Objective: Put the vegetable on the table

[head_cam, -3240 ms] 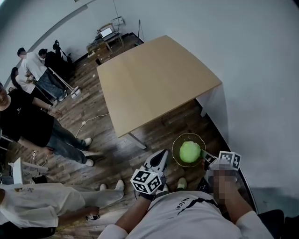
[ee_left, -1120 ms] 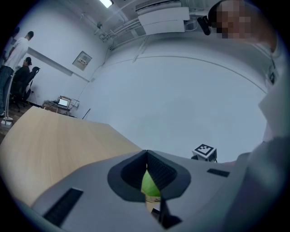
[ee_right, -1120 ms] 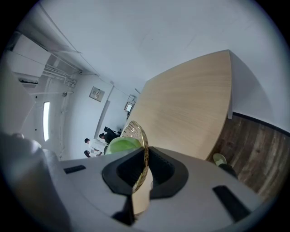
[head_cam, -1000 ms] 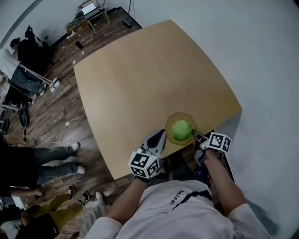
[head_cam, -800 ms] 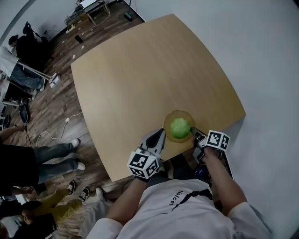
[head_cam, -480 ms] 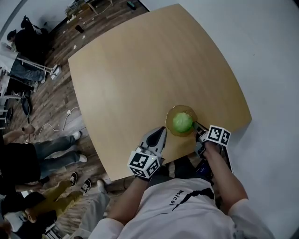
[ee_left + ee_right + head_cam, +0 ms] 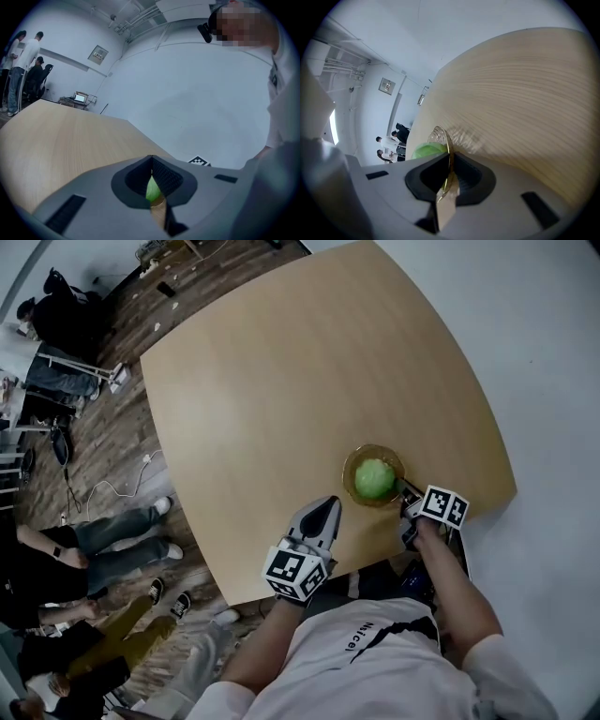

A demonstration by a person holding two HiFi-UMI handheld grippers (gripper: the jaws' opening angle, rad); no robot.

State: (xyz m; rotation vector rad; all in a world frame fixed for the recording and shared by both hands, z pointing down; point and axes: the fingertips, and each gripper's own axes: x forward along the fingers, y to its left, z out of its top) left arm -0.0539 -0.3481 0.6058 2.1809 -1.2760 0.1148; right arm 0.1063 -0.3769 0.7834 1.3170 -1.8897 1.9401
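Note:
A round green vegetable [image 7: 375, 479] lies in an amber glass bowl [image 7: 354, 465] above the near right part of the wooden table [image 7: 281, 381]. My right gripper [image 7: 405, 489] is shut on the bowl's near rim; in the right gripper view the rim [image 7: 446, 151] runs between the jaws of that gripper [image 7: 449, 163], with the vegetable [image 7: 425, 150] behind it. Whether the bowl rests on the table [image 7: 511, 103] I cannot tell. My left gripper [image 7: 327, 508] is shut and empty, left of the bowl. Its jaws meet in the left gripper view [image 7: 151, 161], and the vegetable [image 7: 152, 190] shows through them.
The table's front edge [image 7: 309, 573] runs just below both grippers and its right corner [image 7: 511, 488] is close to the bowl. Several people [image 7: 84, 549] stand on the wooden floor at the left, with cables [image 7: 117, 486] nearby. A white wall lies to the right.
The person has walked up to the table, and the bowl with the vegetable has gone from over the floor to over the table's near right part. Both grippers stayed shut.

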